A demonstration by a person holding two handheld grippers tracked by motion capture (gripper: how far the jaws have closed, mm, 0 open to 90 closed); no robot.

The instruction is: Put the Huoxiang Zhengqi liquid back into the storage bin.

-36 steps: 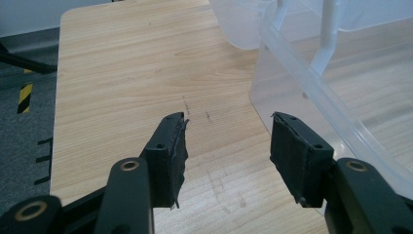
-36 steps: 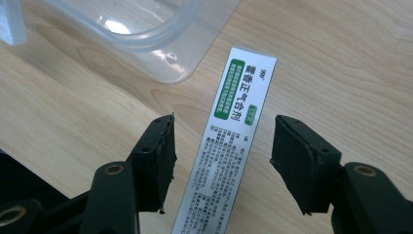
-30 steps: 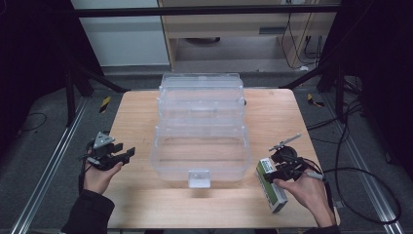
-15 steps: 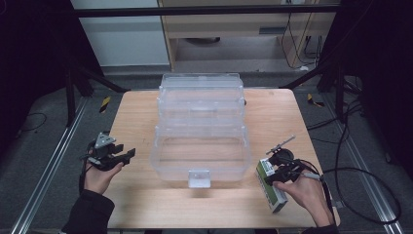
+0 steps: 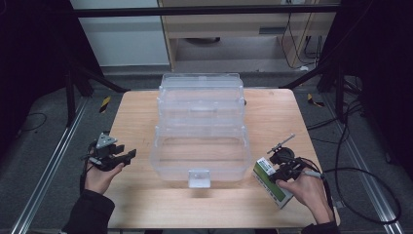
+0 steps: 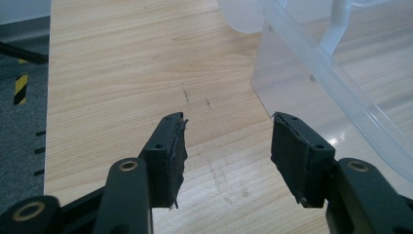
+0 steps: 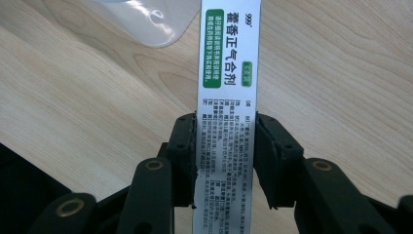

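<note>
A white and green medicine box (image 5: pixel 273 184) lies on the wooden table (image 5: pixel 272 117) at the front right, beside a large clear plastic storage box (image 5: pixel 200 126). My right gripper (image 5: pixel 273 174) comes at it from the near side. In the right gripper view the medicine box (image 7: pixel 230 58) runs lengthwise between the pads (image 7: pixel 185 146); the jaws have just been closing, and both pads now touch its long sides. My left gripper (image 5: pixel 127 155) hovers over the table's left front, left of the storage box. Its jaws (image 6: pixel 226 146) stand open with nothing between them.
The clear storage box is open, its lid tilted back toward the table's far edge, and its white latch tab (image 5: pixel 198 178) faces me. Its corner (image 6: pixel 331 73) lies right of the left jaws. Bare wood lies to the left and along the front edge.
The right gripper's jaws have narrowed around the medicine box. Neither hand has shifted, and the left gripper looks the same.
</note>
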